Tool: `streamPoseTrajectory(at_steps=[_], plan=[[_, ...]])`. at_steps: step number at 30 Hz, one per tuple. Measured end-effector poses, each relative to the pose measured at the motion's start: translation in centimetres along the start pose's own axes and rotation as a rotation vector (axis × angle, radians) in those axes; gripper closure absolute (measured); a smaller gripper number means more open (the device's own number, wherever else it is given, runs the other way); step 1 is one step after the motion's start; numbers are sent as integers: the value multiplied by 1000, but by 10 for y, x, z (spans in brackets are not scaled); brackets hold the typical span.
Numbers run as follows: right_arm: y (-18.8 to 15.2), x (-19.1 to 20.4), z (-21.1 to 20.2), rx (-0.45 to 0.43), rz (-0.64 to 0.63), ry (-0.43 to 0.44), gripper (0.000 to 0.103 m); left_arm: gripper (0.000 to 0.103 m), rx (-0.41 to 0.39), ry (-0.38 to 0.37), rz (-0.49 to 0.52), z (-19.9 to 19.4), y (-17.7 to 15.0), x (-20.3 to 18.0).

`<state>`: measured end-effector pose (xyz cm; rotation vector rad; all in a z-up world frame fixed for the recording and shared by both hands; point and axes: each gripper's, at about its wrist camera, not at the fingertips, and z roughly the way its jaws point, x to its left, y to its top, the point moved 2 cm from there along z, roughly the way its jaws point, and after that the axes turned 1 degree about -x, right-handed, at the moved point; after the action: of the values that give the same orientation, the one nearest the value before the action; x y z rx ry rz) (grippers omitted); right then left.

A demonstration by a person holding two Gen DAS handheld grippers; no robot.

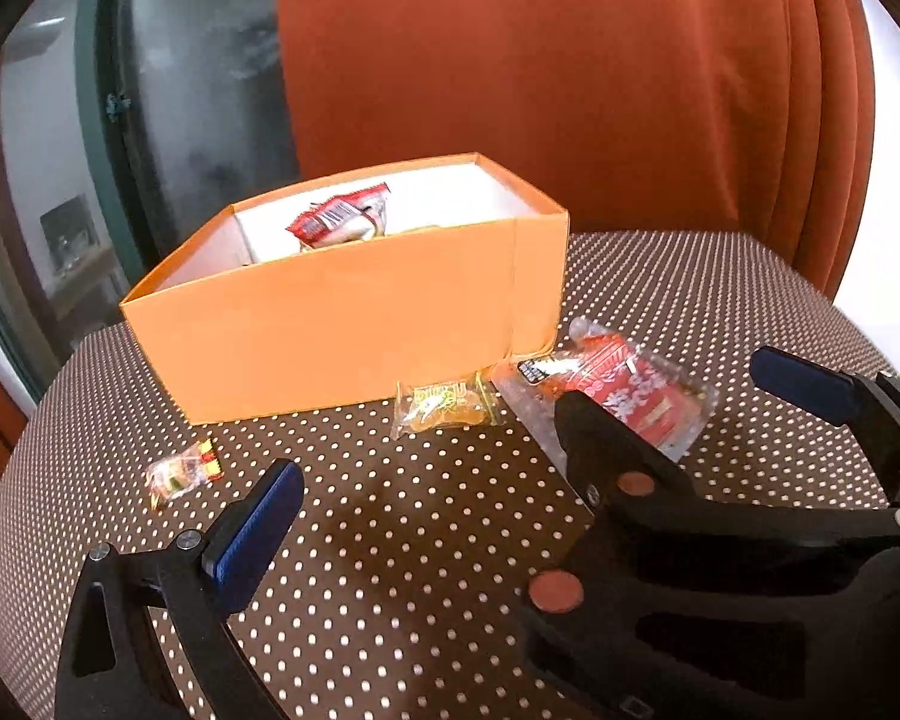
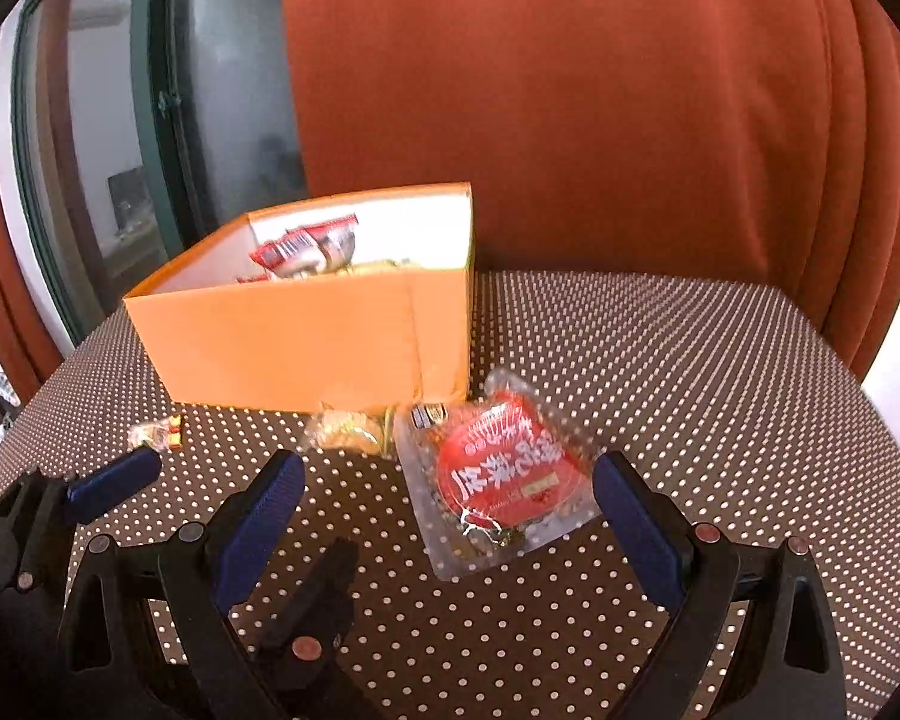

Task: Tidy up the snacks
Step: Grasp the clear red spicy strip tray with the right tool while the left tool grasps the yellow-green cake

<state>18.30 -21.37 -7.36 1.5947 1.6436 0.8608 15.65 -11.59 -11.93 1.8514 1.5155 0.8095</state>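
Note:
An open orange box [image 1: 342, 324] [image 2: 294, 336] stands on the polka-dot table [image 1: 420, 540] with red packets [image 1: 342, 219] [image 2: 306, 252] inside. In front of its right corner lies a clear pack with a round red snack [image 1: 630, 396] [image 2: 504, 474]. My right gripper [image 2: 447, 468] [image 1: 669, 384] is open around this pack, and its right pad is close to the pack's corner. A yellow pastry packet [image 1: 447, 408] [image 2: 348, 429] leans on the box front. A small candy [image 1: 180, 471] [image 2: 156, 432] lies further left. My left gripper [image 1: 444, 480] is open and holds nothing, crossing the right one.
A rust-orange curtain [image 1: 570, 90] [image 2: 570, 120] hangs close behind the table. A dark-framed glass door [image 1: 180, 90] is at the left. The table's rounded edge runs along the left and right sides. Bare cloth [image 2: 690, 390] lies to the right of the box.

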Motion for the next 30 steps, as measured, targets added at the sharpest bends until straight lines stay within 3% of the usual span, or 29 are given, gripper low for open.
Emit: streamPoseTrajectory(at_steps=[9, 15, 30], plan=[[7, -13, 43, 74, -1, 6, 5, 1, 94, -17, 0, 45, 12, 0], [14, -18, 69, 110, -17, 11, 5, 1, 112, 35, 38, 68, 18, -2], [11, -34, 118, 186, 3, -4, 5, 2, 165, 36, 33, 119, 20, 6]])
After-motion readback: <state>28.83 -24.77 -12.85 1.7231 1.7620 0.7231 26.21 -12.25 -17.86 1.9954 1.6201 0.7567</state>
